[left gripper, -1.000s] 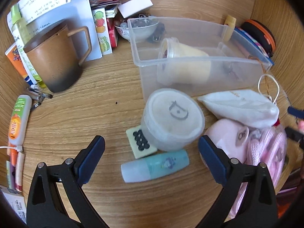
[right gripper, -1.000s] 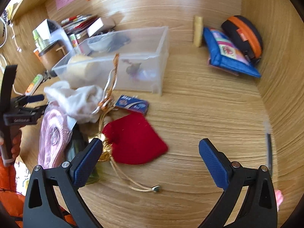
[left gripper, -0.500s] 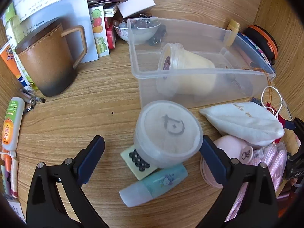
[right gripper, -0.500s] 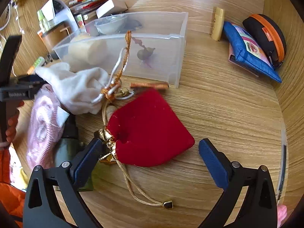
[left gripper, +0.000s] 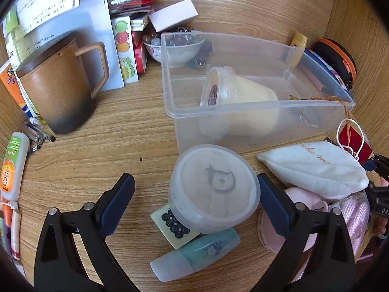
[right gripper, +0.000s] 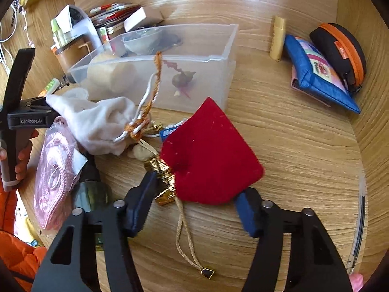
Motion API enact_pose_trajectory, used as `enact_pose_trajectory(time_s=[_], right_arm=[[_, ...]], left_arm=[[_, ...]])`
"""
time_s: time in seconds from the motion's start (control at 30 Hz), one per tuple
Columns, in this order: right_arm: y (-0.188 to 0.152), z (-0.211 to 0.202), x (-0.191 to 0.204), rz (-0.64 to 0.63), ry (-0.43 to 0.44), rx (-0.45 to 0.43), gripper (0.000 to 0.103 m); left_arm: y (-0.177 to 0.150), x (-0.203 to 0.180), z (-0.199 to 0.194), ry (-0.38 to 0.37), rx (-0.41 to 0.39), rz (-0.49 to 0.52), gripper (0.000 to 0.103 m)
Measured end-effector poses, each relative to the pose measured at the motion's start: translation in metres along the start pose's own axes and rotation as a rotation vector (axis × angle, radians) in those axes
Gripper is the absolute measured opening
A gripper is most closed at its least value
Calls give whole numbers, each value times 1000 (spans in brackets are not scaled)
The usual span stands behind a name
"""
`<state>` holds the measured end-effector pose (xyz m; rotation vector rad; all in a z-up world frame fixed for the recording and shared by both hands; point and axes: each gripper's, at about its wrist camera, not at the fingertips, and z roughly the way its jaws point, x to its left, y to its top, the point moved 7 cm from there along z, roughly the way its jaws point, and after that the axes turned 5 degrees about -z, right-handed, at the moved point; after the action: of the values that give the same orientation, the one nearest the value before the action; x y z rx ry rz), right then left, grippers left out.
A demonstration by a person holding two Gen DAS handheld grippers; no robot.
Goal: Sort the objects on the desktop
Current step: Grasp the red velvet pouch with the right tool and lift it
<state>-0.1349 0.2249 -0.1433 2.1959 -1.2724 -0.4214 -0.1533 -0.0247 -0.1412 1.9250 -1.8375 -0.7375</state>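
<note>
A clear plastic bin holds a yellow lidded cup; the bin also shows in the right wrist view. My left gripper is open, its jaws either side of a round frosted tub that rests on a mahjong tile and a teal tube. My right gripper is partly closed around the near end of a red velvet pouch with a gold neck and cord; both pads sit at its edges, grip unclear. A white pouch lies to its left.
A brown mug, papers and booklets stand at the back left. A bowl of stones sits behind the bin. A pink case, blue zip pouch, black-and-orange case and yellow tube lie around.
My right gripper moved forward to the red pouch and narrowed its jaws around it. My left gripper moved closer to the frosted tub and stays open.
</note>
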Motion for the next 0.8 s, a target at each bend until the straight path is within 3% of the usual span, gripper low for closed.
enact_pose_trajectory(time_s=[0.2, 0.33, 0.5, 0.8], right_arm=[[4, -12, -3, -1, -18, -59, 32], [7, -17, -4, -6, -38, -79, 28], [13, -29, -4, 3, -63, -110, 23], [23, -61, -13, 41, -94, -185, 22]], left_arm=[[2, -6, -1, -35, -10, 11, 83], [3, -10, -2, -75, -8, 24, 69], [3, -10, -4, -65, -27, 28, 69], [4, -7, -11, -47, -64, 14, 67]])
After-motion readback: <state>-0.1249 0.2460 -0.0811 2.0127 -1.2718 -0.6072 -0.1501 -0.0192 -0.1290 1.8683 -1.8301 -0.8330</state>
